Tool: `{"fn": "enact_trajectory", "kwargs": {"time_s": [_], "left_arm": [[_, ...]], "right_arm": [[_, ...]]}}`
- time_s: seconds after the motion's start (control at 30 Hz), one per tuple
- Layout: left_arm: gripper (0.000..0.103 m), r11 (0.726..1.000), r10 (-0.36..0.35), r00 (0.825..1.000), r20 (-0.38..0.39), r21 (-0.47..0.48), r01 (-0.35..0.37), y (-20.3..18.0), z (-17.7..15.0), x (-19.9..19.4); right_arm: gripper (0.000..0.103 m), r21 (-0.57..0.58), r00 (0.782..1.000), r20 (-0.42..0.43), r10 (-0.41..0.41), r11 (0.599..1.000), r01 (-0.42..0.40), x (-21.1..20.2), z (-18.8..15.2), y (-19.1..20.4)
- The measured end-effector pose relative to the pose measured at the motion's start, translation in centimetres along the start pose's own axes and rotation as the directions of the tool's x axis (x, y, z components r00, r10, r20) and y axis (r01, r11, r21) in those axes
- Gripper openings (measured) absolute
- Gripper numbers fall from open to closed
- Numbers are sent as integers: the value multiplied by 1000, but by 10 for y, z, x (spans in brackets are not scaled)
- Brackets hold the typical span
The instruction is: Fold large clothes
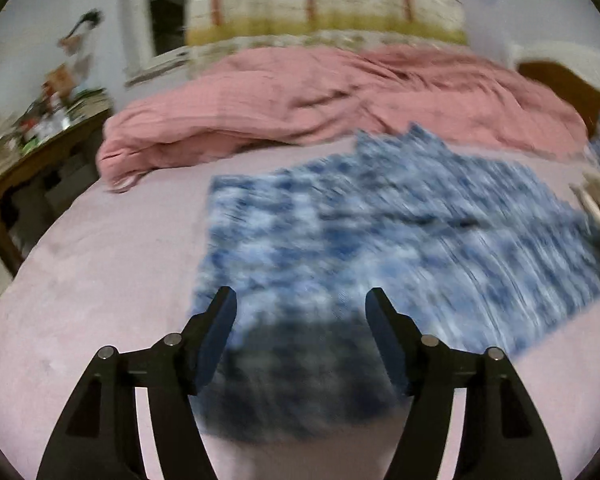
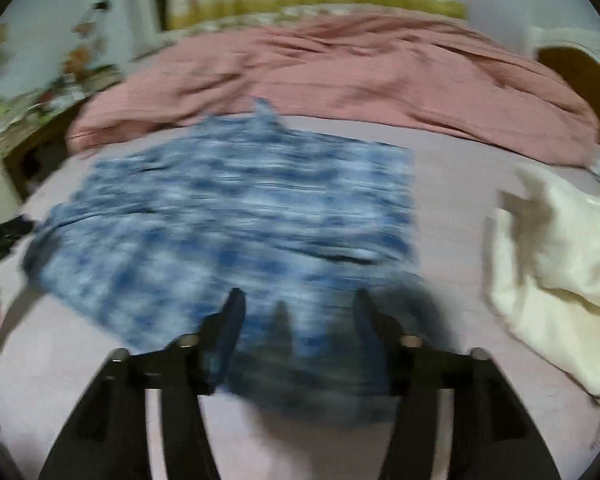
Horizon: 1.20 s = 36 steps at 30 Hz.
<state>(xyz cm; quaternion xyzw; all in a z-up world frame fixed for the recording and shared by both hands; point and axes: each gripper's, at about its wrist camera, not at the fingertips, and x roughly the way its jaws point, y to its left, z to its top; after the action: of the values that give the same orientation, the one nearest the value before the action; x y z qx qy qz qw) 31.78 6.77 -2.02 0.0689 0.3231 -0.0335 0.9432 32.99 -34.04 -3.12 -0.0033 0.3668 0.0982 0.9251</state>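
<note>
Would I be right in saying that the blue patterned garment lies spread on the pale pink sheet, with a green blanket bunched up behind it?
Not quite: the blanket bunched up behind the blue patterned garment is pink, not green, as the left wrist view shows, and the right wrist view agrees. The garment does lie spread on the pale pink sheet.

I looked for lettering and found none I could read. The blue-and-white mottled cloth garment [image 1: 380,236] spread on the pale pink bed sheet [image 1: 100,280] carried a pattern only, no print or tag. The cluttered things on the brown wooden side table [image 1: 40,148] were too blurred for any label to come through.
</note>
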Motion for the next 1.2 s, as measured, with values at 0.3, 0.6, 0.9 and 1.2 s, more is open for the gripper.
{"fn": "enact_trajectory", "kwargs": {"time_s": [0.3, 0.6, 0.9, 1.2], "left_arm": [[86, 993, -50, 995, -89, 98, 59, -38, -31, 1], [101, 981, 3, 997, -80, 195, 13, -45, -39, -2], [103, 973, 48, 992, -119, 230, -20, -49, -43, 11], [79, 967, 109, 988, -111, 243, -79, -39, -41, 20]], "right_arm": [[87, -221, 993, -61, -99, 972, 84, 25, -25, 76], [87, -267, 990, 4, -144, 954, 140, 17, -34, 102], [88, -256, 992, -58, -115, 962, 97, 25, -38, 102], [88, -286, 982, -135, -135, 954, 92, 38, -41, 86]]}}
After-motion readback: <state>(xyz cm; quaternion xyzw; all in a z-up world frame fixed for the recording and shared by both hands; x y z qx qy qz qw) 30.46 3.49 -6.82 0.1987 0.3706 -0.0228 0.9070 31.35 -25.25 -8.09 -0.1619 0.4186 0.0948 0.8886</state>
